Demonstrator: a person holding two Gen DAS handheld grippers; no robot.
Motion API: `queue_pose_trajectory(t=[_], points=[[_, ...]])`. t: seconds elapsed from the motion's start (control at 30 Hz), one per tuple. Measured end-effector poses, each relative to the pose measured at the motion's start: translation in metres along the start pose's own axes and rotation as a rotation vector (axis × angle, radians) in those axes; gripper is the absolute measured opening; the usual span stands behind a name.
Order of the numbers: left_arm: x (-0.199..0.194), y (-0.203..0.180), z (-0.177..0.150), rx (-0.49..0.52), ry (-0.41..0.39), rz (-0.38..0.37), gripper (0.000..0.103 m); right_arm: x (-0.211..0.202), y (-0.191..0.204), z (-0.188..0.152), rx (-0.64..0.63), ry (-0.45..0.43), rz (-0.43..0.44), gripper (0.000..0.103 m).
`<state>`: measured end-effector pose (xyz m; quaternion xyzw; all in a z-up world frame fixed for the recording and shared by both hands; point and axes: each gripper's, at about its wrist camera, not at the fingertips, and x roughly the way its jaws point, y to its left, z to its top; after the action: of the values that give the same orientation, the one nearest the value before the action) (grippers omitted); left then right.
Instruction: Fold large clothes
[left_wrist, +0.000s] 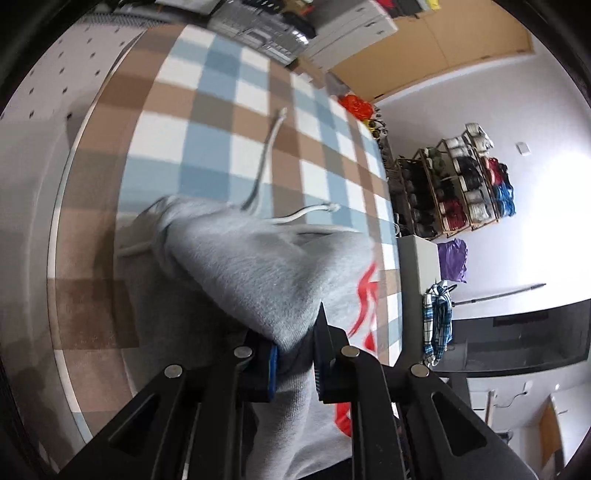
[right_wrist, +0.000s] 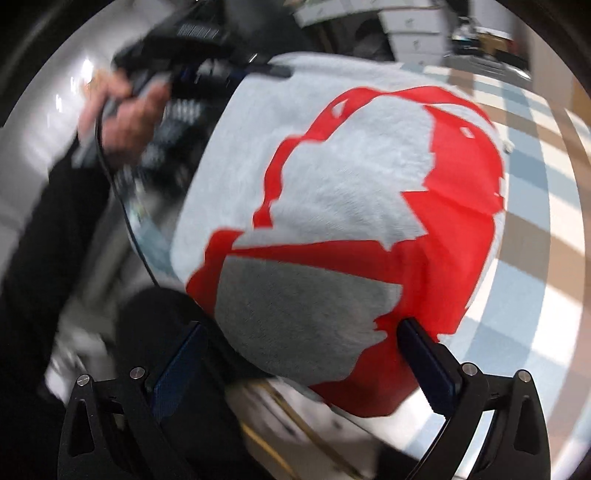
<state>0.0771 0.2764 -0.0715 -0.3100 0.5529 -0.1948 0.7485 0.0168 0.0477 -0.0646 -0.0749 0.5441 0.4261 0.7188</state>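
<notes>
A grey hoodie (left_wrist: 266, 266) with a red print and white drawstrings (left_wrist: 266, 158) hangs over a table with a blue, brown and white checked cloth (left_wrist: 207, 122). My left gripper (left_wrist: 295, 350) is shut on a fold of the grey fabric. In the right wrist view the hoodie (right_wrist: 332, 192) fills the middle, its red print facing me. My right gripper (right_wrist: 303, 354) has its jaws wide apart, with the hoodie's lower edge bulging between them. The left gripper (right_wrist: 192, 70) and the hand holding it show at the upper left, at the hoodie's far edge.
A shelf rack of folded clothes (left_wrist: 461, 184) stands against the white wall. A purple garment (left_wrist: 452, 258) and a blue checked cloth (left_wrist: 437, 321) hang by a white box (left_wrist: 421, 258). White drawers (left_wrist: 347, 29) stand beyond the table. A dark sleeve (right_wrist: 48, 236) is at the left.
</notes>
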Motion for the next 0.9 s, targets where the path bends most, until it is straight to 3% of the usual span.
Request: queue_pose_trajectory(t=[0.07,0.13,0.2,0.23,0.4,0.47,0.53,0.57,0.63,0.67,0.8,0.9], points=[[0.009,0.01,-0.004,-0.019,0.023,-0.018,0.013,0.008,0.01,0.006,-0.109,0.123,-0.041,0.103],[0.015,0.016,-0.011,-0.058,0.05,-0.029,0.027,0.011,0.013,0.015,-0.154,0.207,-0.059,0.103],[0.017,0.02,-0.026,-0.11,0.063,-0.042,0.076,0.012,0.008,0.023,-0.133,0.247,-0.036,0.103],[0.019,0.022,-0.036,-0.118,0.07,-0.056,0.081,0.01,0.004,0.027,-0.112,0.256,-0.006,0.103],[0.031,0.022,-0.081,-0.081,0.125,-0.061,0.081,0.004,-0.026,0.028,0.032,0.204,0.156,0.103],[0.044,0.022,-0.092,-0.085,0.162,-0.068,0.081,0.004,-0.029,0.026,0.043,0.181,0.17,0.103],[0.057,0.017,-0.1,-0.081,0.189,-0.129,0.081,0.004,-0.024,0.02,0.041,0.162,0.168,0.103],[0.061,0.013,-0.102,-0.072,0.196,-0.146,0.08,0.003,-0.025,0.017,0.044,0.156,0.168,0.103],[0.066,0.001,-0.105,-0.019,0.203,-0.163,0.054,0.003,-0.029,0.014,0.072,0.144,0.178,0.103],[0.067,-0.005,-0.105,0.01,0.212,-0.159,0.011,0.002,-0.032,0.015,0.084,0.14,0.183,0.103],[0.053,-0.016,-0.104,0.067,0.184,-0.128,0.007,0.0,-0.038,0.006,0.088,0.143,0.2,0.103],[0.037,-0.015,-0.101,0.087,0.151,-0.123,0.007,-0.019,-0.049,0.017,0.131,0.142,0.284,0.101]])
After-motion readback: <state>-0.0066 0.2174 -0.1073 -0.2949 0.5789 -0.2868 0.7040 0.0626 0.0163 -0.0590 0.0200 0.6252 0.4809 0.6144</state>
